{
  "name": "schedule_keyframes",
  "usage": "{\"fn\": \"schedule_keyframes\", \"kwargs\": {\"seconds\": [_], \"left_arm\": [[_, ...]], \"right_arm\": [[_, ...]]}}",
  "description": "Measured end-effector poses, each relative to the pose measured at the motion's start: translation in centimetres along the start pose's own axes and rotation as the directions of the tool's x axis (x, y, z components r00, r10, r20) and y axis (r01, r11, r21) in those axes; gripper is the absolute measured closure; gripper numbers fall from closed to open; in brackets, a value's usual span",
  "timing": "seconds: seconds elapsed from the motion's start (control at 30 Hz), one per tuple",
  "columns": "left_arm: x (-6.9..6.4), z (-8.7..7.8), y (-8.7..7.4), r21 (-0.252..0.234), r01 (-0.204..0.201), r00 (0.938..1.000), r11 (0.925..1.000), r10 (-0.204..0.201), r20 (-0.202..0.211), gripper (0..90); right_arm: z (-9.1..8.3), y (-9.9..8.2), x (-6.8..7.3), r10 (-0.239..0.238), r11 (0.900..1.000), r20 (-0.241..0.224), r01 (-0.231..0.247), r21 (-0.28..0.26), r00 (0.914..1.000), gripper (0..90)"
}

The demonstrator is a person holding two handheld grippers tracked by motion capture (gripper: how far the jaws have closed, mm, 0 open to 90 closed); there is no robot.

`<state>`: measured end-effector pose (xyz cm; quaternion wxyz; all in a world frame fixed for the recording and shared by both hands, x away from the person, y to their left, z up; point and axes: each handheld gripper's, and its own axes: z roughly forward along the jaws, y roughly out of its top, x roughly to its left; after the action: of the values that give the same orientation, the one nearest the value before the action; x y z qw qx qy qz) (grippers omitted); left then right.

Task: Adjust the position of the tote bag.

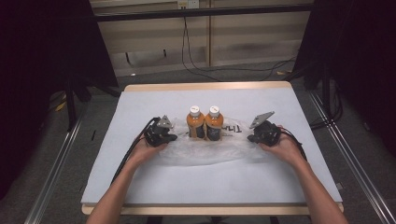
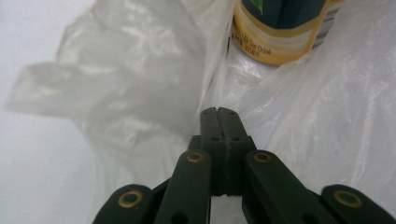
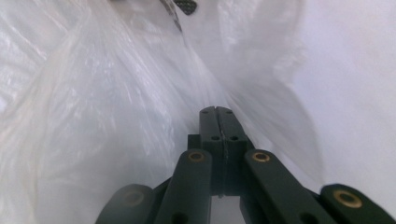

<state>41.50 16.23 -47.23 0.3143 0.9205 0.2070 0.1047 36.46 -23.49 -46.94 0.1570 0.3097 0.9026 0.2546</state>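
The thin translucent white plastic bag (image 1: pixel 205 149) lies crumpled at the centre of the high view on the pale grey desk (image 1: pixel 140 182), its long axis running left to right across the frame. Two orange drink bottles with white caps (image 1: pixel 205 122) stand upright side by side on it, caps pointing up. The left hand-held gripper (image 1: pixel 173 137) is at the bag's left end, the right hand-held gripper (image 1: pixel 252 138) at its right end. The left gripper view shows jaws pressed together, pinching bag film, with a bottle's label at upper right; the right gripper view shows jaws likewise pinching film, blurred.
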Motion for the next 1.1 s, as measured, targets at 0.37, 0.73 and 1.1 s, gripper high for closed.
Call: {"fn": "schedule_keyframes", "kwargs": {"seconds": [0.37, 0.73, 1.1], "left_arm": [[-0.4, -0.8, 2.5, -0.037, -0.044, 0.9987, 0.9983, 0.045, 0.025, 90.0], [-0.4, 0.4, 5.0, 0.035, -0.124, 0.9912, 0.9916, 0.123, 0.049, 90.0], [-0.5, 1.9, 3.8, 0.050, -0.087, 0.9916, 0.9950, 0.081, 0.100, 90.0]], "right_arm": [[-0.9, 3.4, 0.9, 0.032, 0.9899, -0.078, -0.042, -0.135, 0.9965, 90.0], [2.7, 7.4, 1.1, 0.018, 0.9983, -0.133, -0.025, -0.053, 0.9910, 90.0], [3.6, 6.4, 1.0, 0.052, 0.9969, -0.169, -0.041, 0.067, 0.9842, 90.0]]}}
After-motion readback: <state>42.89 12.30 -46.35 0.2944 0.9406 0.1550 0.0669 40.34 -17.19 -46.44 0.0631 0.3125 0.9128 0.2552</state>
